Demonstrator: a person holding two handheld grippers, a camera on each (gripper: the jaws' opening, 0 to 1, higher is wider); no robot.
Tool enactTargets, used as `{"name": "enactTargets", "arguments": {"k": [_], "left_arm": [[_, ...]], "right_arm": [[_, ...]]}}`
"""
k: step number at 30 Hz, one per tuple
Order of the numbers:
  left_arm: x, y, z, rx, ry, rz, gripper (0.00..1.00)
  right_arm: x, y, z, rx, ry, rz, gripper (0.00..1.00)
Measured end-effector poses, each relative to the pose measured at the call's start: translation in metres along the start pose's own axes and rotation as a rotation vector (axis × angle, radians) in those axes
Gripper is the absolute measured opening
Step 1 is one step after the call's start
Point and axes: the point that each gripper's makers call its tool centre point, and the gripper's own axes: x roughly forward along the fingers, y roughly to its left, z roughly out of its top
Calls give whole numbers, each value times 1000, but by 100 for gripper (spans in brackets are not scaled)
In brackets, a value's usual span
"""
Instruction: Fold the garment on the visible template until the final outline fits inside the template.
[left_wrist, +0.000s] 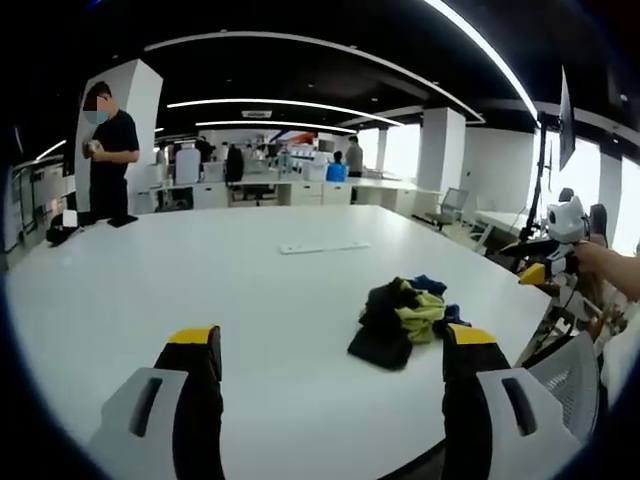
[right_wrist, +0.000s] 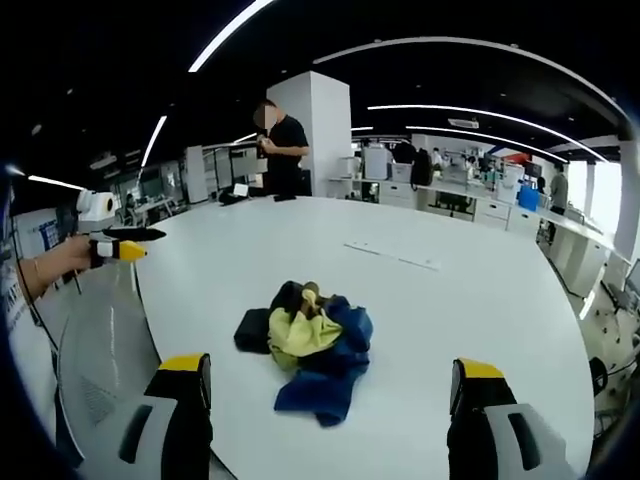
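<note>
White and wide, the table carries the garment as a crumpled heap of black, yellow and blue cloth near the rounded edge closest to the person; in the left gripper view the same heap lies ahead and to the right, between that view's jaws and the table's right rim. No template outline can be made out on the tabletop around it, so I cannot tell where the final shape must sit. Judging by the bunched state, folding has not begun: the cloth wants spreading flat first, then all the folds remain. The left gripper hangs above the surface with jaws spread and nothing between them, and the right gripper likewise stands spread and empty, just short of the heap. A thin white strip lies farther back, well apart from the cloth. Beyond it the tabletop runs bare toward a standing person at the far side, leaving generous room to spread; the near edge is the tight side.
</note>
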Motion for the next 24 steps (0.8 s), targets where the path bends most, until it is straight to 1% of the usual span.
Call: {"name": "enactTargets", "arguments": {"k": [4, 8, 11, 14, 18, 22, 24], "left_arm": [[3, 0, 0, 4, 3, -2, 87], [10, 1, -3, 7, 19, -12, 86], [13, 1, -2, 14, 20, -22, 86], [19, 1, 0, 18, 16, -38, 85], [28, 0, 1, 36, 21, -58, 83], [36, -2, 3, 30, 17, -101, 82], [40, -2, 3, 45, 25, -107, 82]], "right_arm": [[3, 2, -5, -11, 22, 29, 99], [8, 2, -9, 5, 34, 39, 99], [11, 5, -10, -1, 34, 44, 99], [16, 7, -9, -2, 40, 54, 94], [23, 9, -8, -18, 46, 71, 91], [29, 10, -5, -28, 49, 82, 89], [32, 10, -3, -37, 49, 86, 88]]}}
